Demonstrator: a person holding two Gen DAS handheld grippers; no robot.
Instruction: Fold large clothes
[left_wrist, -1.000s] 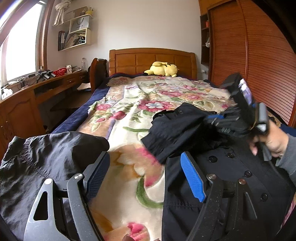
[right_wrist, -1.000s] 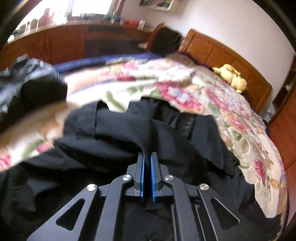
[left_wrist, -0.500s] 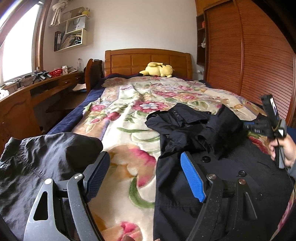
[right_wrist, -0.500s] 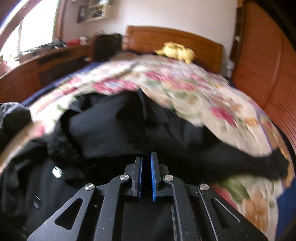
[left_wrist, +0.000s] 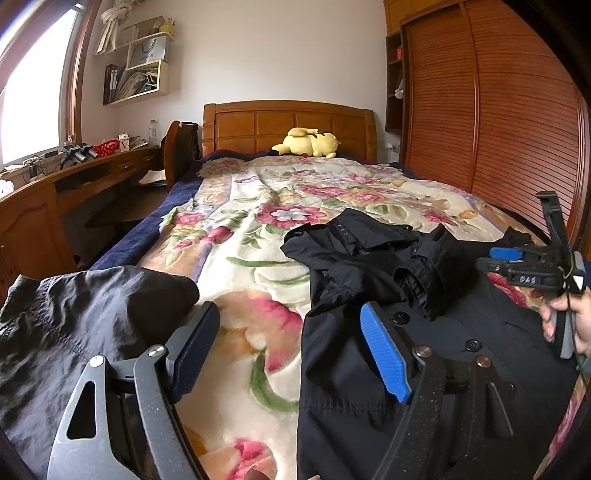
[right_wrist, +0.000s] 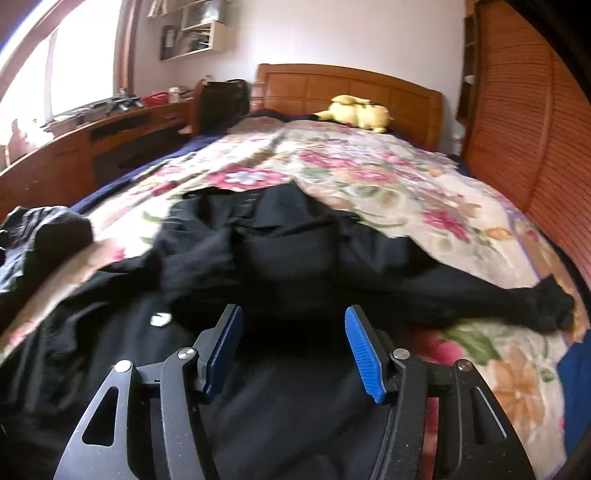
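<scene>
Right wrist view: black buttoned coat lies on the floral blanket, its sleeve stretching right of the right gripper, jaws wide and empty; left gripper likewise spread, holding nothing.

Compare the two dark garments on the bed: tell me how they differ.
The black coat lies to the right on the floral bedspread; the grey jacket lies at the left edge. The black coat shows round buttons; the grey jacket shows only stitched seams. The black coat's top is rumpled into a heap with a sleeve stretched out right; the grey jacket sits in one crinkled mound. Both are unfolded, and neither is gripped.
</scene>
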